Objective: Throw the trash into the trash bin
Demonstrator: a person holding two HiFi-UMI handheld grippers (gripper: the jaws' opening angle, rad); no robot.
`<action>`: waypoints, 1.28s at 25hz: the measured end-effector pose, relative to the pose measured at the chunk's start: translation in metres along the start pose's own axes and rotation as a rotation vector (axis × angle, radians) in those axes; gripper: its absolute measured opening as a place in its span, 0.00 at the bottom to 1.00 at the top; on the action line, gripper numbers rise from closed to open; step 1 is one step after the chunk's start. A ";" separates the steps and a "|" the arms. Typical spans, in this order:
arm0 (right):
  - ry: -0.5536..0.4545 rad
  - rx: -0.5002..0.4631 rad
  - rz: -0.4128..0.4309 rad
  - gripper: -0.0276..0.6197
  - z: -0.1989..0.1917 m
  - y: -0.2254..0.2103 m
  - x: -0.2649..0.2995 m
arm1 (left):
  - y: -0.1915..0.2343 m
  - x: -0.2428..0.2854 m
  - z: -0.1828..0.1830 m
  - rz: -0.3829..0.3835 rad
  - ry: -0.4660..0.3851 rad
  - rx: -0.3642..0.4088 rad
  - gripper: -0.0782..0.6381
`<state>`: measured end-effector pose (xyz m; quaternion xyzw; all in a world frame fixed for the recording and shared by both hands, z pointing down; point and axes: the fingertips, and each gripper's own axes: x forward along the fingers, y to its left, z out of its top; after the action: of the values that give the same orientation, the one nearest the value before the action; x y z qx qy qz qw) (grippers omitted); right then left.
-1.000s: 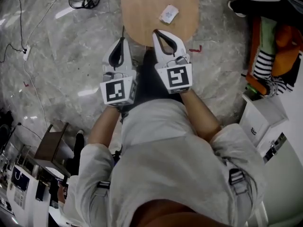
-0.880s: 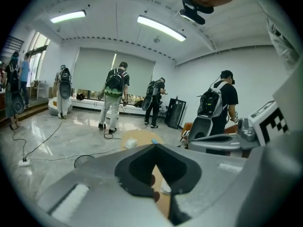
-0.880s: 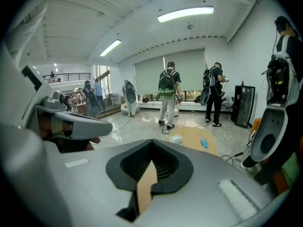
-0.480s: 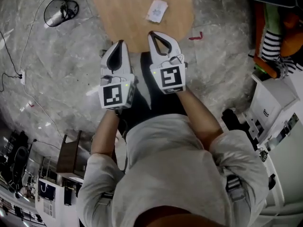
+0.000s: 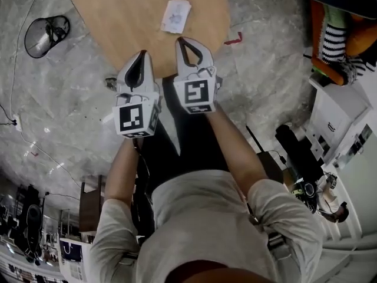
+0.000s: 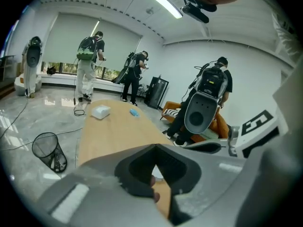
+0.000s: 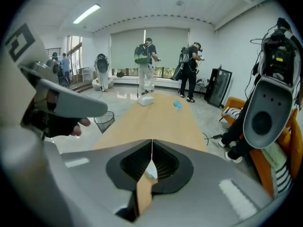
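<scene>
While both hold nothing, left gripper (image 5: pixel 141 53) pressed together; right gripper (image 5: pixel 179 40) likewise, beside table (image 5: pixel 123 22)

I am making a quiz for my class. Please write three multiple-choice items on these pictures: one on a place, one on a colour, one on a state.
1. Where does the mesh trash bin stand? A on a chair; B on the floor, left of the table; C on a shelf.
2. What colour is the small item at the table's far end? A red; B green; C blue.
3. How are the right tongs? A shut, empty; B wide open; C shut on a bottle.
Key: 1 B, the head view shows it there; 2 C, it looks blue beside a white pack; 3 A, the jaws meet with nothing between.
</scene>
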<state>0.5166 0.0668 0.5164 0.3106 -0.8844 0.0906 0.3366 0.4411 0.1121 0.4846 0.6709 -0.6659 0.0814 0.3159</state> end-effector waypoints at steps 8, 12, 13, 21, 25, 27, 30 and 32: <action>0.166 0.523 0.070 0.24 -0.086 -0.016 0.041 | 0.002 0.025 -0.041 -0.001 0.085 0.002 0.13; 0.193 0.725 0.079 0.24 -0.108 -0.019 0.059 | -0.007 0.032 -0.051 -0.030 0.115 0.014 0.13; 0.200 0.755 0.077 0.24 -0.111 -0.020 0.062 | -0.010 0.034 -0.051 -0.035 0.121 0.018 0.13; 0.274 1.081 0.063 0.24 -0.140 -0.025 0.084 | -0.021 0.042 -0.059 -0.060 0.164 0.029 0.13; 0.272 1.157 0.089 0.15 -0.144 -0.020 0.089 | -0.022 0.040 -0.057 -0.065 0.155 0.016 0.13; 0.250 1.120 0.098 0.08 -0.138 -0.020 0.089 | -0.018 0.037 -0.057 -0.056 0.149 0.009 0.13; 0.221 0.977 0.121 0.06 -0.120 -0.020 0.085 | -0.011 0.032 -0.054 -0.028 0.136 0.002 0.13; 0.202 0.846 0.139 0.06 -0.100 -0.018 0.079 | -0.005 0.025 -0.049 0.000 0.119 -0.011 0.13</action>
<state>0.5354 0.0505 0.6427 0.3502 -0.7508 0.4971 0.2578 0.4635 0.1163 0.5348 0.6632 -0.6463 0.1174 0.3587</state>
